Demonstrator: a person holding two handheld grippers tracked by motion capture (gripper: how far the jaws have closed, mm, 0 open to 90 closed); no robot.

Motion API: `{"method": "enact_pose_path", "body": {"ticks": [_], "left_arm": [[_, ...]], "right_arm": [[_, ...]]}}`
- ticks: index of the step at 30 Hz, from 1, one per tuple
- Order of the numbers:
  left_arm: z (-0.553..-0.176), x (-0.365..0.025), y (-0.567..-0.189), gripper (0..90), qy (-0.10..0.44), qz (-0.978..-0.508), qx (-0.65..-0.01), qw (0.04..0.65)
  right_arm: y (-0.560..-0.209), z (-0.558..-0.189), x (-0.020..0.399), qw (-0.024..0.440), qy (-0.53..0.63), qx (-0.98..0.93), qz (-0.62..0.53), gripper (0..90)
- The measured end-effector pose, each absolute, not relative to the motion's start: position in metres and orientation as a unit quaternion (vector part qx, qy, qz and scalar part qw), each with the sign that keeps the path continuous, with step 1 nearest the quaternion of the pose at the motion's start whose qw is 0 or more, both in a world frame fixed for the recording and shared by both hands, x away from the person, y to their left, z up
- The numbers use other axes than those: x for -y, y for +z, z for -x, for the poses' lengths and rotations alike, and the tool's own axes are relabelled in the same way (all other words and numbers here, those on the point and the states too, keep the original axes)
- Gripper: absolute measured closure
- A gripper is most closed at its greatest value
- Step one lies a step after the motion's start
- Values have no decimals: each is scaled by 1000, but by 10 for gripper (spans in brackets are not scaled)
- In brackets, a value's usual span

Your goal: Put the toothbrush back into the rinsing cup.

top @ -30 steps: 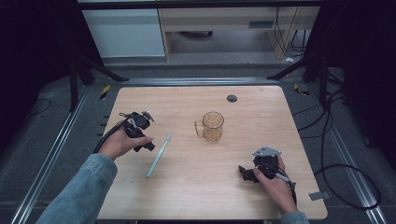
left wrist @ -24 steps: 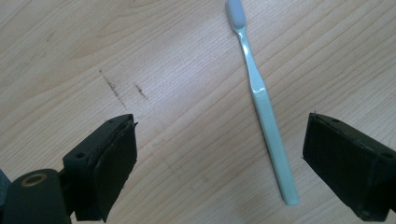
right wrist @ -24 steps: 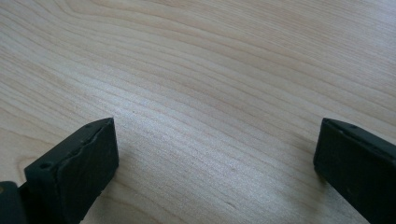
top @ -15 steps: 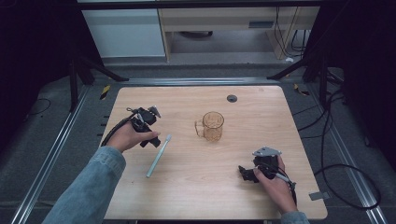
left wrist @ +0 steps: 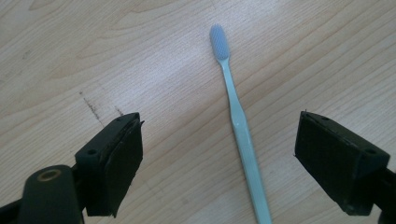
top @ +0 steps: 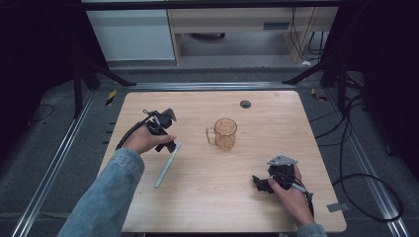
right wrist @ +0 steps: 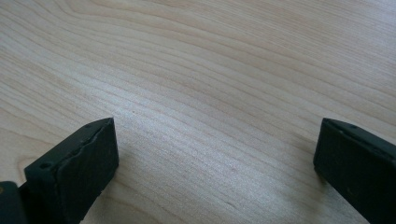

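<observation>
Nearest you, your right gripper [top: 261, 183] rests low on the table [top: 276, 123] with its jaws spread wide and nothing but bare wood between them; leave it parked there. Farther out on your other side, your left gripper [top: 167, 140] hangs just over the pale blue toothbrush [left wrist: 236, 119], which lies flat on the wood with its bristle head pointing away from the jaws. Those jaws have just been closing a little but stand wide apart, the handle running between them untouched. The risk, as I judge it, is the thin handle: it sits nearer one pad than the other, so a close from here could push it sideways or roll it before both pads meet it. Come down too shallow and you may pinch only air; too deep and the pads scrape the table. Beyond, the amber glass mug [top: 225, 133] stands upright, well apart.
</observation>
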State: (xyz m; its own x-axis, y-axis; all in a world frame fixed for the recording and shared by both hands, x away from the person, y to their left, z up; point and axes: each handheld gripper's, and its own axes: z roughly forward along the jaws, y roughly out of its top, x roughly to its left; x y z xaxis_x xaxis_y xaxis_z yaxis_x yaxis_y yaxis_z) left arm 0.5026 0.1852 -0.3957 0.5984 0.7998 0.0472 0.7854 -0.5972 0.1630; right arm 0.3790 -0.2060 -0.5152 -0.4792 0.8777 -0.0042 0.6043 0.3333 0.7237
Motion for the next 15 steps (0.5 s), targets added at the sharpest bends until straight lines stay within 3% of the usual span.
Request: {"method": "enact_pose_path", "body": {"ticks": [15], "left_arm": [[-508,-174,-404,245,52,-891,-447,52]], "right_arm": [[-515,-379,206,203,337,-791,-468,4]]}}
